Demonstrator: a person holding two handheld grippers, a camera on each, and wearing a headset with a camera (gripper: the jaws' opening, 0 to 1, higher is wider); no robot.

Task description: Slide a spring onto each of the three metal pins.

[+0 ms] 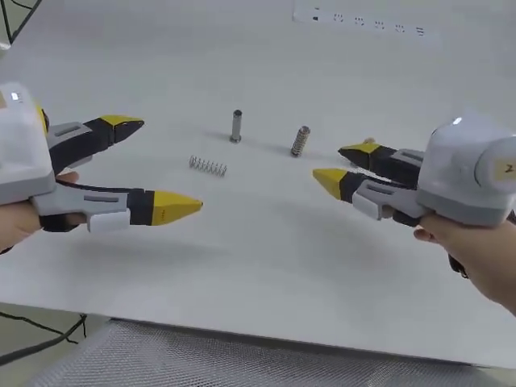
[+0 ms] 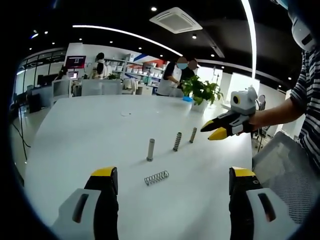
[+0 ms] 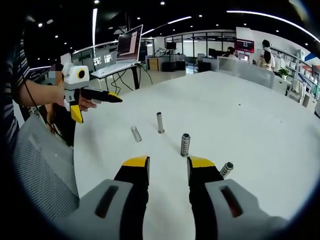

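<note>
White table [image 1: 266,258], left gripper [image 1: 165,165] jaws wide, right gripper [image 1: 329,161] narrower, both empty

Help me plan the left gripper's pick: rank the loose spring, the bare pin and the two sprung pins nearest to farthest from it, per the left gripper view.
1. Loose spring, lying just ahead of the open jaws.
2. Bare pin, upright beyond it, slightly left.
3. Nearer sprung pin, farther right.
4. Farther sprung pin, beside the right gripper.

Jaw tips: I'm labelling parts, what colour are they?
Yellow, on left gripper and right gripper alike; the head view shows it best.
</note>
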